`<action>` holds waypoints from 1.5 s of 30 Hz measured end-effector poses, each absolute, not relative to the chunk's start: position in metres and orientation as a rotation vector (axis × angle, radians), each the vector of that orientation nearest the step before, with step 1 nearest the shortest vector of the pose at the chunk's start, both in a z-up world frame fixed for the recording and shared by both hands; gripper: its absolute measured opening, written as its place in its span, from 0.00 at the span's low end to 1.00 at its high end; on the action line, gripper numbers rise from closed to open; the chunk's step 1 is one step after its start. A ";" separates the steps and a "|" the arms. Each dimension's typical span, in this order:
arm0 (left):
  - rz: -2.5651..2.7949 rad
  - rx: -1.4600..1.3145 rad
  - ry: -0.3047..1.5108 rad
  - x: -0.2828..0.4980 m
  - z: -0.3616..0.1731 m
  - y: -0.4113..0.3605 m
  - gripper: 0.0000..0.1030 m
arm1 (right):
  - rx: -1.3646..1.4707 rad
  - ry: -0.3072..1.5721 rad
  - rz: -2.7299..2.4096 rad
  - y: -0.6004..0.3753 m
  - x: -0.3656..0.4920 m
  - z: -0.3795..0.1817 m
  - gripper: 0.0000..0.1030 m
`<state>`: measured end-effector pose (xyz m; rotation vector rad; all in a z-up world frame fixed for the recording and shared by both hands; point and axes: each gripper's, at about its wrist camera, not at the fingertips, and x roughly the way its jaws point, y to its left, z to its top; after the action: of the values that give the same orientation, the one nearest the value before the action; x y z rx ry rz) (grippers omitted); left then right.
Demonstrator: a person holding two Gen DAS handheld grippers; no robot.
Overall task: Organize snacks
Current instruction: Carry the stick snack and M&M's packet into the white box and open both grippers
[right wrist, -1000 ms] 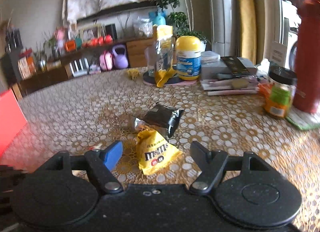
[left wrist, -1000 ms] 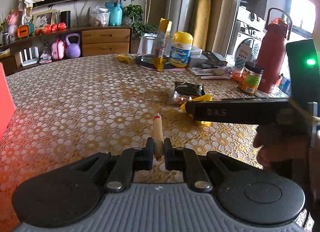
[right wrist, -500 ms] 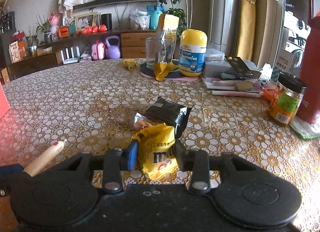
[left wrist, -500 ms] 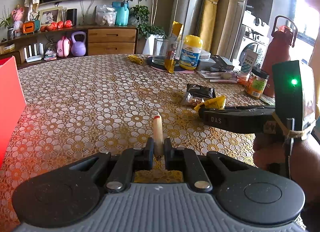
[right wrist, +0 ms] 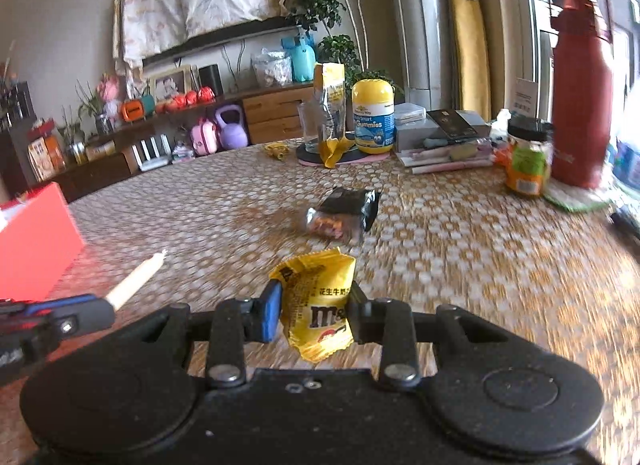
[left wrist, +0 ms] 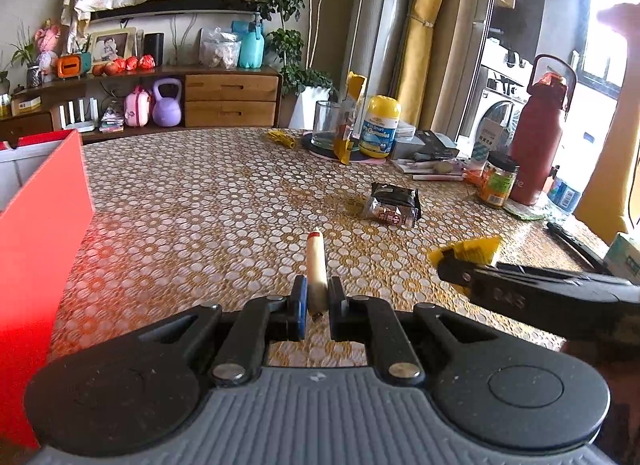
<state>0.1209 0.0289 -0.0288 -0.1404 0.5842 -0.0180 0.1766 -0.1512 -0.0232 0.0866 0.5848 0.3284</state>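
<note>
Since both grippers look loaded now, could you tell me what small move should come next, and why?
Probably carry both toward the red box on the left. The left gripper is shut on the sausage stick, the right gripper on the yellow M&M's packet, which appears lifted off the table. The dark snack packet is left lying there.

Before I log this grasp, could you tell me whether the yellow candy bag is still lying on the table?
No, the yellow candy bag is clamped in the right claw, lifted above the table.
</note>
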 end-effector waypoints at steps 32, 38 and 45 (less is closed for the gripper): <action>0.129 -0.207 0.442 0.001 0.020 0.120 0.10 | 0.062 0.479 0.495 -0.065 0.066 0.036 0.31; 0.157 -0.218 0.420 -0.010 0.027 0.138 0.10 | 0.038 0.462 0.535 -0.043 0.059 0.045 0.31; 0.199 -0.211 0.406 -0.023 0.033 0.163 0.10 | 0.007 0.440 0.599 -0.010 0.051 0.057 0.31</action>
<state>-0.0233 0.1635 0.0329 -0.2110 0.4057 0.1994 0.0510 -0.0102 0.0566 0.0070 0.4396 0.5994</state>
